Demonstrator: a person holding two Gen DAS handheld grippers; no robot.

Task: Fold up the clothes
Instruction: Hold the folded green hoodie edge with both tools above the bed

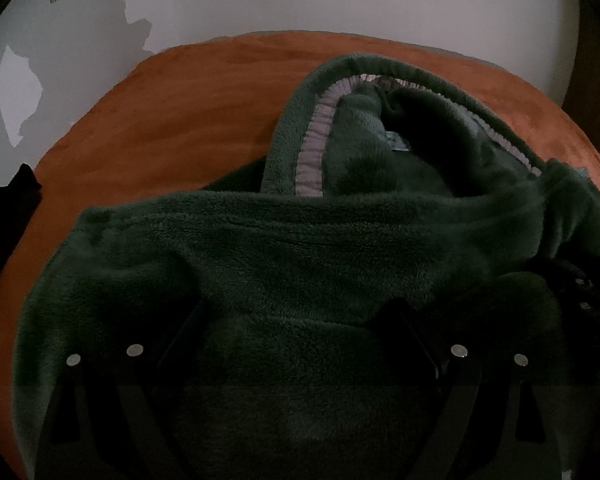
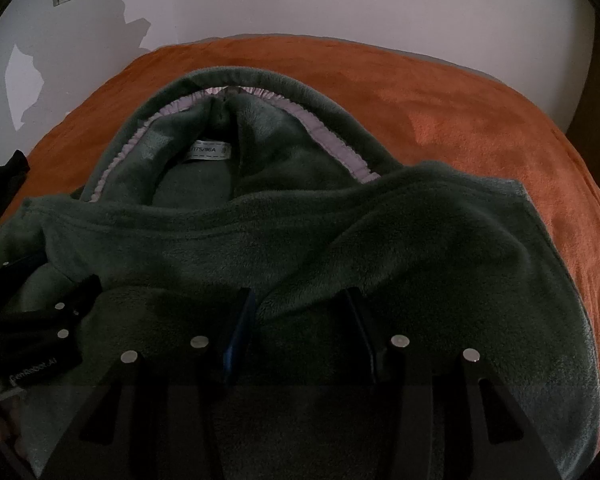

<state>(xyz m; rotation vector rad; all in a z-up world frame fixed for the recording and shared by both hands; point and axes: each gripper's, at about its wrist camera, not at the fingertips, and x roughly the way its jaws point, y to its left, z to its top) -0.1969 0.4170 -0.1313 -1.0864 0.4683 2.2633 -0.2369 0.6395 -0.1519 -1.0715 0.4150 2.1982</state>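
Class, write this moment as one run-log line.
task: fold clothes | green fleece: on orange blanket | left claw: open | right claw: narrower, grip unclear

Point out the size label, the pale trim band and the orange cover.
size label [image 2: 209, 155]: right wrist view, printed middle.
pale trim band [image 1: 311, 152]: left wrist view, left-hand run.
orange cover [image 2: 480, 120]: right wrist view, bare part.
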